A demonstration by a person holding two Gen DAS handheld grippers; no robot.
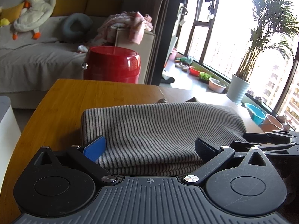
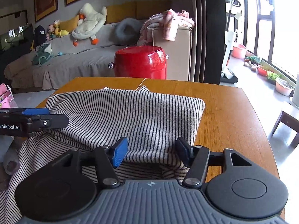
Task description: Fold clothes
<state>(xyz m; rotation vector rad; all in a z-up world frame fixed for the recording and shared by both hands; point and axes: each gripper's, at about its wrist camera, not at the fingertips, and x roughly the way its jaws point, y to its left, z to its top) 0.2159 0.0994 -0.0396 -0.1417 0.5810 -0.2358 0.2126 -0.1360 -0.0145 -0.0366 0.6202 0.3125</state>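
Note:
A grey-and-black striped garment (image 1: 149, 123) lies folded in layers on the wooden table (image 1: 65, 100). My left gripper (image 1: 149, 148) stands wide open at the garment's near edge, with its blue pad at the left corner and its black pad to the right; the cloth lies between them, unpressed. In the right wrist view the same garment (image 2: 121, 112) lies rumpled at its near edge, partly hanging off the table (image 2: 228, 112). My right gripper (image 2: 151, 153) is open with a sagging fold of cloth between its pads. The left gripper's side (image 2: 35, 115) shows at the far left.
A red drum-shaped stool (image 2: 140, 61) stands just beyond the table's far edge. Behind it is a covered sofa (image 2: 74, 61) with a plush goose and pink clothes. A potted palm (image 1: 239, 89) and basins line the window at the right. A white unit (image 1: 7, 130) stands left of the table.

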